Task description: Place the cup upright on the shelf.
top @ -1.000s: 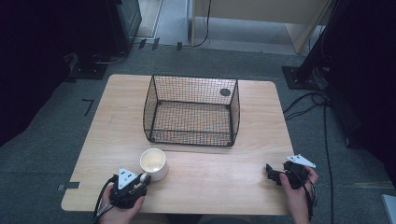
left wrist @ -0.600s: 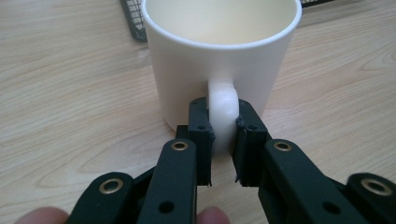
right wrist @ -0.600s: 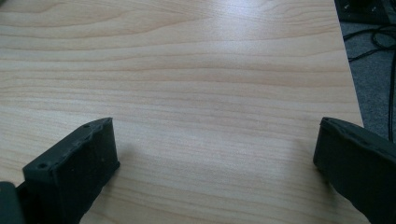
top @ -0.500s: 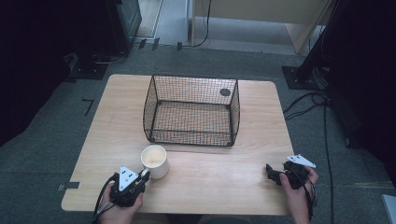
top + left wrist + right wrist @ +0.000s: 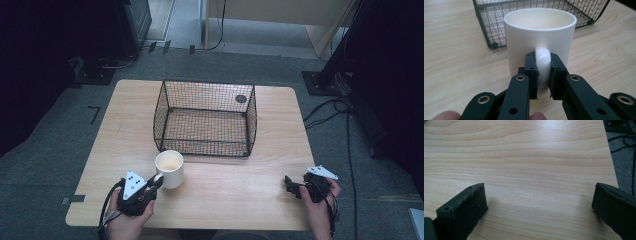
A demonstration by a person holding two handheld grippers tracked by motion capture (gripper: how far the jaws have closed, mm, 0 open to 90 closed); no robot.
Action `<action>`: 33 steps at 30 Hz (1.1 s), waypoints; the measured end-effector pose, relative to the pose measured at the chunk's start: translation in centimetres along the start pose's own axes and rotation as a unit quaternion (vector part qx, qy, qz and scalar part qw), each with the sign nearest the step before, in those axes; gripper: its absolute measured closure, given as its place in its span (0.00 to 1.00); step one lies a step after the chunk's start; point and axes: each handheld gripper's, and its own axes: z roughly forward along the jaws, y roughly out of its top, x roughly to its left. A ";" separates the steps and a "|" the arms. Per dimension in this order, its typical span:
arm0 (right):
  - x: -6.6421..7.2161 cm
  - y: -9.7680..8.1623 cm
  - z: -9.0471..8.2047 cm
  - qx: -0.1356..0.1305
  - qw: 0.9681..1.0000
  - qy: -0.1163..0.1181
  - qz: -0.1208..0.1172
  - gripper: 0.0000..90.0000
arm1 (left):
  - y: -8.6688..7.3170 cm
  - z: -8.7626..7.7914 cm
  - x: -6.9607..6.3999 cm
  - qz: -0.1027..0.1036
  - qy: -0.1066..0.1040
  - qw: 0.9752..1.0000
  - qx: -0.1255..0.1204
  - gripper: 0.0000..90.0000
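Surface (image 5: 250, 175) of pale wood carries everything here, and the largest thing on it is a black wire basket (image 5: 205, 120), standing open-topped toward the far middle with nothing visible inside it. Just in front of the basket's near left corner stands a cream mug (image 5: 169, 168), upright, apparently empty, its handle (image 5: 542, 68) turned toward the person. The left claw (image 5: 156, 181) is clenched on that handle: in the left gripper view both black pads press the white loop from either side, with the mug body rising right behind them and the basket mesh beyond. The right claw (image 5: 290, 186) sits well apart at the near right corner of the surface, jaws spread wide over bare wood, grasping nothing. Judging by this, the grasp is made and the step in hand is the start of a lift, most likely to carry the mug over into the basket. The next move probably calls for raising the mug high enough that its base passes above the basket's wire rim, keeping it level, since a grip on the handle alone lets the heavy body swing or tip, then lowering it onto the mesh floor before letting go.
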 end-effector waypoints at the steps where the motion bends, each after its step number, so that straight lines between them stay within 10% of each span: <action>1: 0.0 0.0 0.0 0.000 1.000 0.000 0.000 0.00 | 0.2 -0.1 0.0 0.001 -0.002 1.000 -0.003 0.90; 11: 0.0 0.0 0.0 0.000 1.000 0.000 0.000 0.00 | 3.2 -0.6 -0.2 -0.013 -0.047 0.997 -0.055 0.90; 33: 0.0 0.0 0.0 0.000 1.000 0.000 0.000 0.00 | 8.4 0.0 -0.7 0.009 -0.058 0.993 -0.104 0.90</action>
